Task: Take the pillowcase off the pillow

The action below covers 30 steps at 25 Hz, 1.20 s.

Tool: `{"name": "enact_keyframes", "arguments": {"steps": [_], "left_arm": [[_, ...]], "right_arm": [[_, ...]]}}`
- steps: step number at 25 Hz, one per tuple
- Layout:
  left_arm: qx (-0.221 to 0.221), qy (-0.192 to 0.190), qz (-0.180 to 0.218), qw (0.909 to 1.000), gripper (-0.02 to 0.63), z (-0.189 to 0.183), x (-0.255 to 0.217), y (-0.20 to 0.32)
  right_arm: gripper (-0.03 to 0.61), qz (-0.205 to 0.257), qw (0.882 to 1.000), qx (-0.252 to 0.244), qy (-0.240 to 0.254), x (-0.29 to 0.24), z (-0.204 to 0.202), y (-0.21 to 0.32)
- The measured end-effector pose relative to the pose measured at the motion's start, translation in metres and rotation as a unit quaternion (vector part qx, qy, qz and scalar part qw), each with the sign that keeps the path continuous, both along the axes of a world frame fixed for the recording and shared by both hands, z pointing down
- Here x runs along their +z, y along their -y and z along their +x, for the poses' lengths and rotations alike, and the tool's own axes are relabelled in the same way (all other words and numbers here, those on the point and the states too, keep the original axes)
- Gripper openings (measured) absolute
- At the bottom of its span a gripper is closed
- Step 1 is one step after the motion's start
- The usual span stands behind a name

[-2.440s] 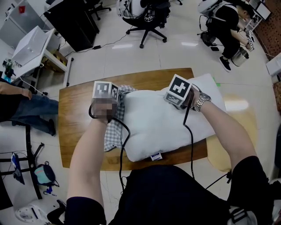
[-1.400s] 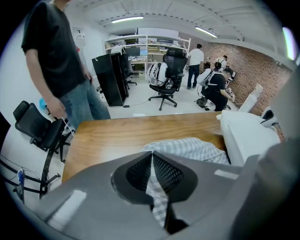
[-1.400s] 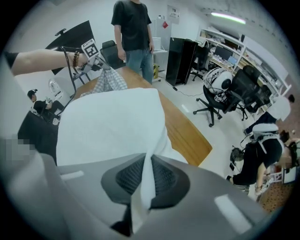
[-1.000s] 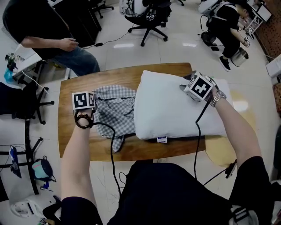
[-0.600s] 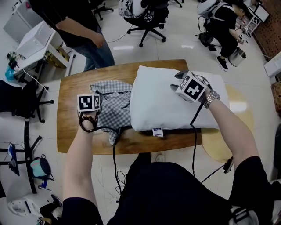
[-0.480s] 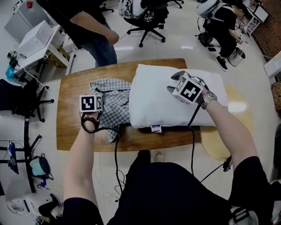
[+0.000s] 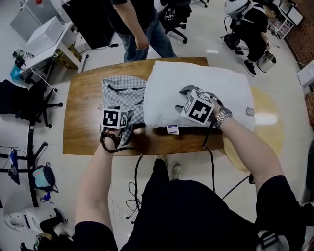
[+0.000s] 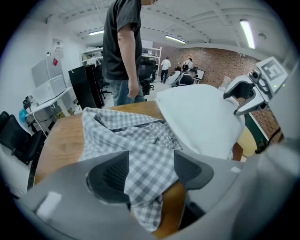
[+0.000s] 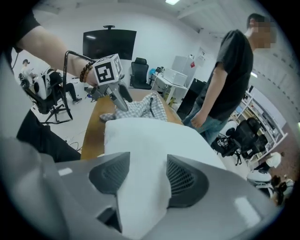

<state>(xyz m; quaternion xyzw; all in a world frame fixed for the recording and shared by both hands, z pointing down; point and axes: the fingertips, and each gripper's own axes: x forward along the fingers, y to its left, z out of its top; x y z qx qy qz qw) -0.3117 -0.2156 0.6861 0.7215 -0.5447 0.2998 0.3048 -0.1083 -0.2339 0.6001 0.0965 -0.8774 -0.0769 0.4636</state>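
The white pillow lies bare on the wooden table, with its tag at the near edge. The checked pillowcase lies crumpled to its left. My left gripper hovers at the pillowcase's near end. Its jaws have just been opening and stand wide, and a flap of the checked pillowcase lies loose between them. My right gripper is at the pillow's near edge. Its jaws have also just been opening, and a fold of the pillow sits between the parted pads.
A person in a dark shirt and jeans stands at the table's far edge. Office chairs and a white desk stand beyond. A cable hangs from each gripper over the near edge.
Both grippers have drawn back toward the table's near edge, the left one also sliding right along the pillowcase. The standing person has walked from the left to the far side of the table.
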Motion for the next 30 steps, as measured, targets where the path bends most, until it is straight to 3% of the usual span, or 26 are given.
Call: {"name": "enact_keyframes", "arguments": {"steps": [5,9,12,13,16,17,20,27,30], "left_arm": [[0.044,0.031,-0.008,0.9985,0.327,0.017,0.021,-0.011],[0.081,0.078,-0.018,0.9935,0.331,0.022,0.047,-0.011],[0.111,0.117,0.043,0.986,0.32,0.028,0.041,0.014],[0.117,0.126,0.049,0.9839,0.291,0.029,0.044,0.018],[0.094,0.154,-0.069,0.9811,0.21,0.001,0.1,-0.014],[0.085,0.165,-0.086,0.9788,0.163,-0.008,0.108,-0.017],[0.056,0.184,-0.087,0.9773,0.06,-0.036,0.106,-0.011],[-0.005,0.182,-0.101,0.9781,0.054,-0.089,0.093,-0.022],[-0.01,0.161,-0.111,0.9806,0.133,-0.083,0.085,-0.036]], "right_arm": [[0.279,0.027,0.999,-0.017,-0.004,0.013,-0.015,-0.018],[0.287,0.084,0.995,-0.032,-0.03,0.029,-0.025,-0.017],[0.277,0.132,0.989,-0.03,-0.059,0.045,-0.023,-0.006],[0.243,0.14,0.988,-0.023,-0.065,0.049,-0.021,-0.003],[0.13,0.132,0.989,0.017,-0.07,0.057,-0.014,0.003],[0.105,0.126,0.989,0.028,-0.069,0.058,-0.012,0.005],[0.058,0.12,0.989,0.052,-0.067,0.054,-0.007,0.015],[0.058,0.128,0.987,0.067,-0.066,0.049,0.007,0.025],[0.122,0.146,0.987,0.041,-0.055,0.044,0.002,0.017]]}}
